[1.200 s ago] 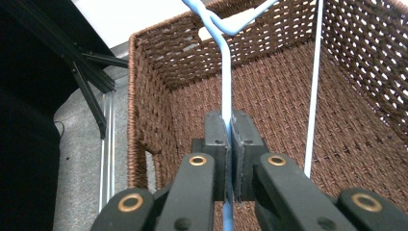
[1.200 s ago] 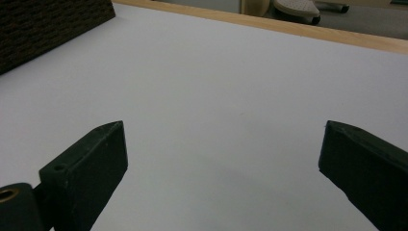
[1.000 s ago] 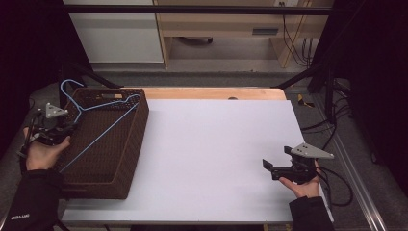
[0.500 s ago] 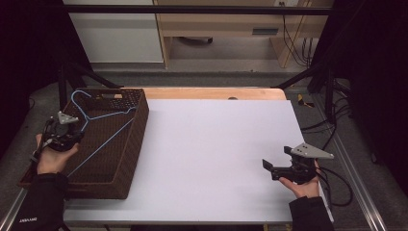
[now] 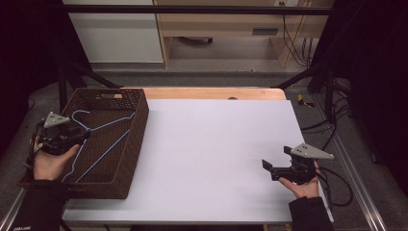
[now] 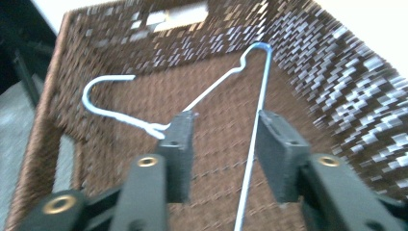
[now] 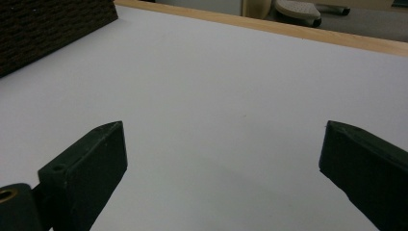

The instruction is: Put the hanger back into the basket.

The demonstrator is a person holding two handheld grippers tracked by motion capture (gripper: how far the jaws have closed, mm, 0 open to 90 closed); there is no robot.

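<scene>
A light blue wire hanger (image 5: 113,121) lies inside the brown wicker basket (image 5: 136,144) at the table's left end. My left gripper (image 5: 82,136) is over the basket's left side, pointing right. Its jaws have just been opening and now stand apart. In the left gripper view, one straight wire of the hanger (image 6: 260,96) runs between the jaws of the left gripper (image 6: 226,120), and the pads do not press on it. The hook curves off to the left. My right gripper (image 5: 267,166) rests low at the table's right front, open with nothing between its jaws (image 7: 221,139).
The white table top (image 5: 216,139) stretches between the basket and the right gripper. The basket's dark corner (image 7: 53,33) is at the upper left of the right gripper view. A wooden strip (image 5: 211,93) edges the far side, and cables (image 5: 337,178) trail off the right edge.
The left gripper has moved right, over the basket, and its jaws have opened off the hanger. The hanger now lies lower in the basket. The right gripper has stayed put.
</scene>
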